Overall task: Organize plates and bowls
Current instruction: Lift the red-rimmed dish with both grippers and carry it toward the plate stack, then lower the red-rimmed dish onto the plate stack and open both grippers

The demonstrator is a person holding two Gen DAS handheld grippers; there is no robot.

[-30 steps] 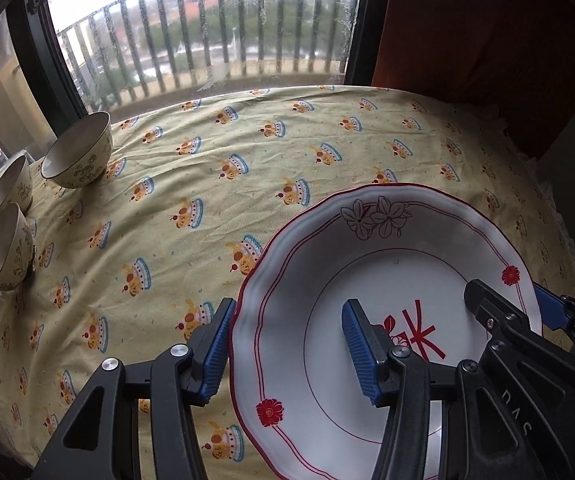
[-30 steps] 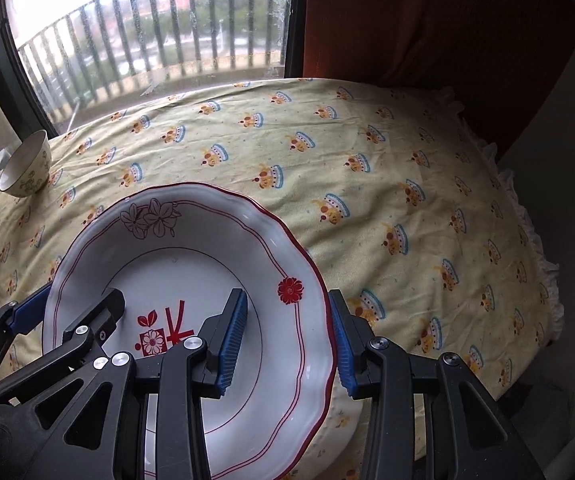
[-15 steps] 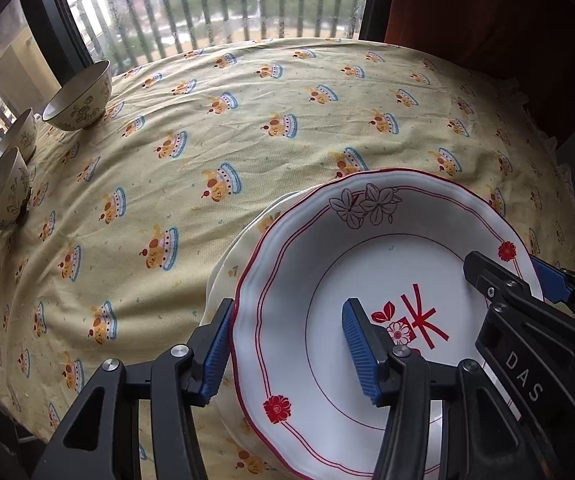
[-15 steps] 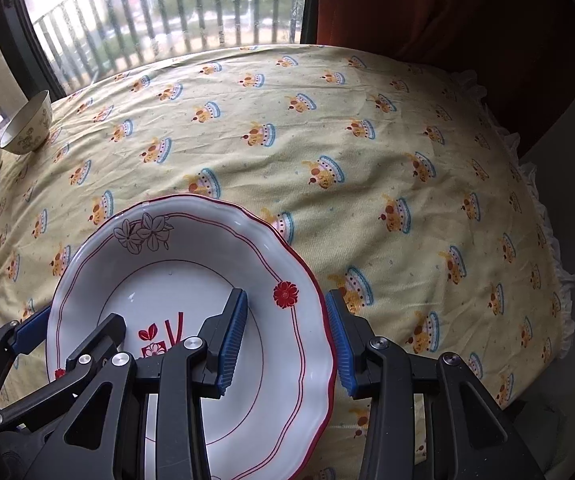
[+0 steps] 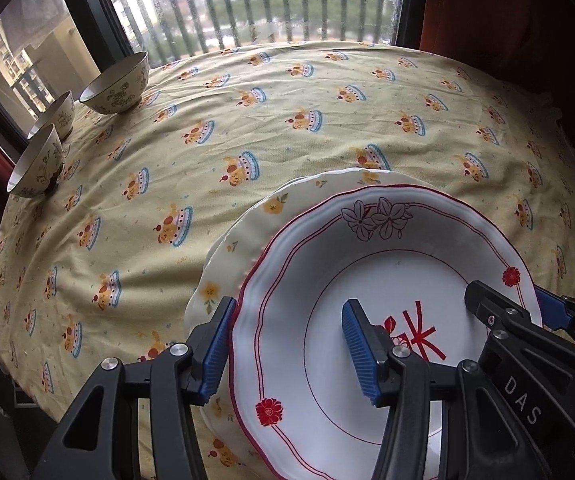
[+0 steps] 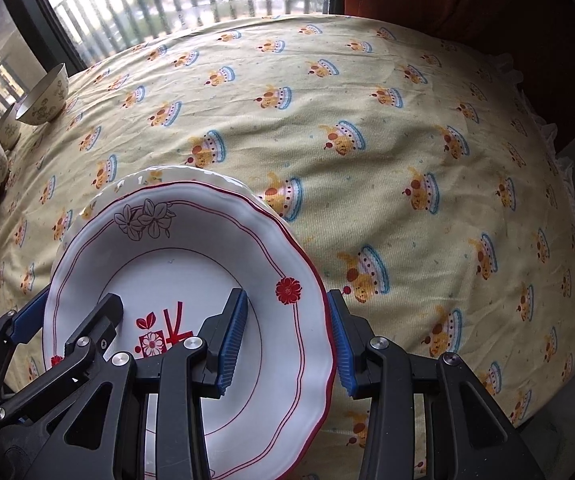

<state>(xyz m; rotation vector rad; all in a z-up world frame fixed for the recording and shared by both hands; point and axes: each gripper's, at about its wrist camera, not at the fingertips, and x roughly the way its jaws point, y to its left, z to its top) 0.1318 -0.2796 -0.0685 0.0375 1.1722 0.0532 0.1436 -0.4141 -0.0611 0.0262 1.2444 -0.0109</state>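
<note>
A white plate with a red rim (image 5: pixel 387 264) (image 6: pixel 191 256) is held above a cream plate with yellow flowers (image 5: pixel 247 220) (image 6: pixel 143 180) that lies on the tablecloth. My left gripper (image 5: pixel 287 344) straddles the white plate's left rim, one finger inside and one outside. My right gripper (image 6: pixel 287 336) straddles its right rim the same way. Both grip the plate by its rim. Three patterned bowls (image 5: pixel 115 84) (image 6: pixel 45 96) stand at the far left edge by the window.
A yellow tablecloth with a cake print (image 5: pixel 287 120) covers the round table. A window with railings (image 5: pixel 267 4) is behind it, and a dark red curtain (image 5: pixel 507 8) hangs at the back right. The table edge falls off at the right (image 6: pixel 567 240).
Both grippers have carried the white plate back towards me and lifted it. The cream plate underneath has come into view at its far left side.
</note>
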